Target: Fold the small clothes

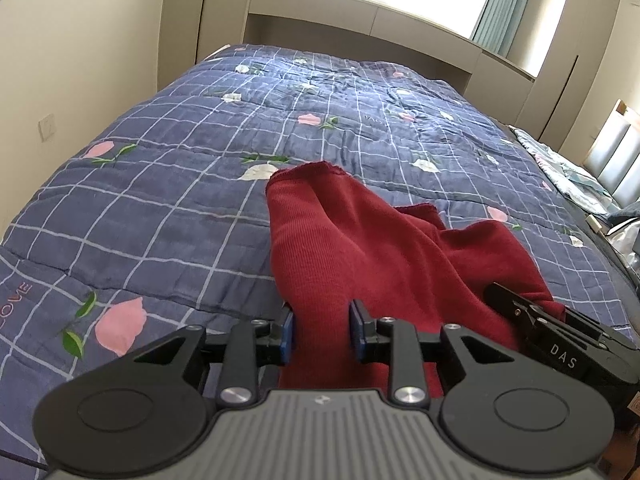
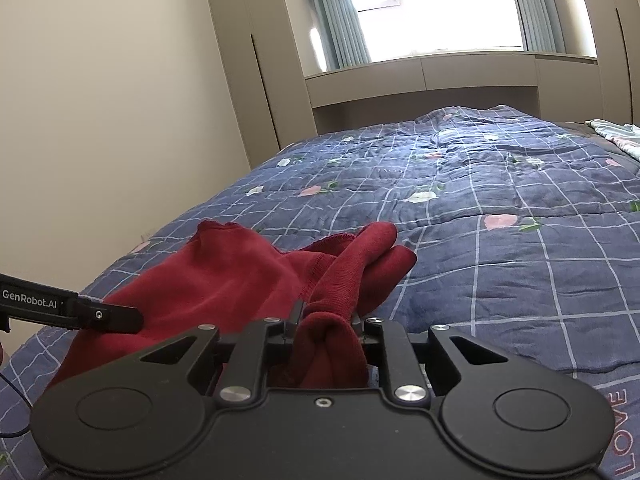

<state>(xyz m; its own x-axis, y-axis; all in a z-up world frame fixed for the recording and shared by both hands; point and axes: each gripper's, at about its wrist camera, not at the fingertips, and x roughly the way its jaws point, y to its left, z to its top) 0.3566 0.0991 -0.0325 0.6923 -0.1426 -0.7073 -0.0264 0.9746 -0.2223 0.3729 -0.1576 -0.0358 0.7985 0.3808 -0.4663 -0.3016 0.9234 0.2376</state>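
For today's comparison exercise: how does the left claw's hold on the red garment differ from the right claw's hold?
The left claw has a flat, smooth band of the red garment between blue pads; the right claw pinches a thick bunched fold of it. The left claw's jaws stand wider apart than the right claw's. Ahead of the left claw the cloth runs out broad; ahead of the right it forms narrow rolled folds. Both hold the same garment over the checked blue quilt.

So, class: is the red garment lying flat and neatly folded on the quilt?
No, the red garment is bunched and rumpled, gripped by the right gripper.
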